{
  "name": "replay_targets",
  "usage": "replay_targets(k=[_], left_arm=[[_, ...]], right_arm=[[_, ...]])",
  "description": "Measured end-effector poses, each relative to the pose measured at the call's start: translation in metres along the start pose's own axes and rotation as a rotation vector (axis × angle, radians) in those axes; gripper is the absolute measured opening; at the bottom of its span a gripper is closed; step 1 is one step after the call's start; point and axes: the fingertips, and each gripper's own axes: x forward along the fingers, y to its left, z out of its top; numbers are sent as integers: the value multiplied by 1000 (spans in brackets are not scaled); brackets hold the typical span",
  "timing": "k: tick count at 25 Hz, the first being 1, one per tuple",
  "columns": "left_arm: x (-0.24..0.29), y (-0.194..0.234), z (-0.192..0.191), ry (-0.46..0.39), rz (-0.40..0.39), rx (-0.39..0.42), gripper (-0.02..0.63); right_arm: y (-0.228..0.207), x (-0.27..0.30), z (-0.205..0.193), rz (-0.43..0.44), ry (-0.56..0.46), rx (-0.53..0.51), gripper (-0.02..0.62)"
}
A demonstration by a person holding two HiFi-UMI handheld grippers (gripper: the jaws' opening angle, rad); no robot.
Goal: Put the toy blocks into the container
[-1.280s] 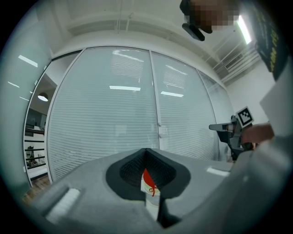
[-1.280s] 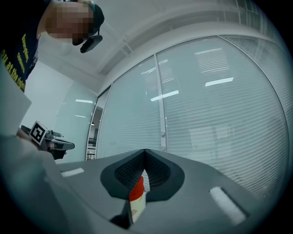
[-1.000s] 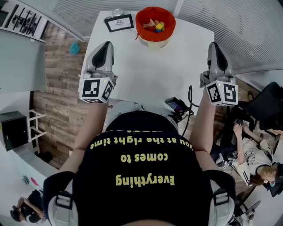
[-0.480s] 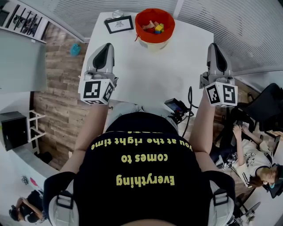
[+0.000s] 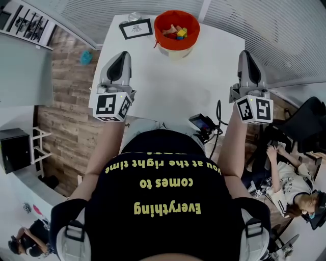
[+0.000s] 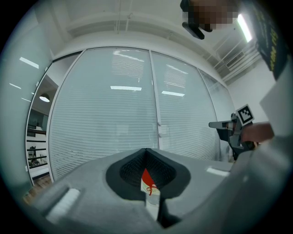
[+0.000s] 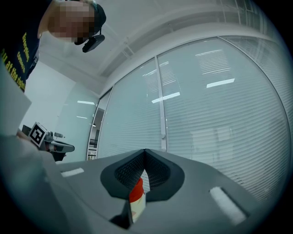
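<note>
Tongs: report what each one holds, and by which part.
Nothing. The left tongs and right tongs are both shut and empty; the toy blocks lie in the red container.

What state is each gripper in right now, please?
Left gripper: closed, holding nothing.
Right gripper: closed, holding nothing.

Near side of container: I see bare white table (image 5: 173, 81) running from the container (image 5: 177, 28) back toward me, a wide lane.
Left of container: framed card (image 5: 136, 28) just beside it, with a small glass jar (image 5: 135, 16) behind the card. It is tight there.
Right of container: bare tabletop out to the edge.
Container top: mouth open upward.
</note>
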Motion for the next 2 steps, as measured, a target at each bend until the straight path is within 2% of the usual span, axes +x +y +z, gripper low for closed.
replay_targets(k=[2], left_arm=[[0,-4,1,0,-2,1,-2]], right_arm=[[-3,-2,2,-1,-2,-1,6]])
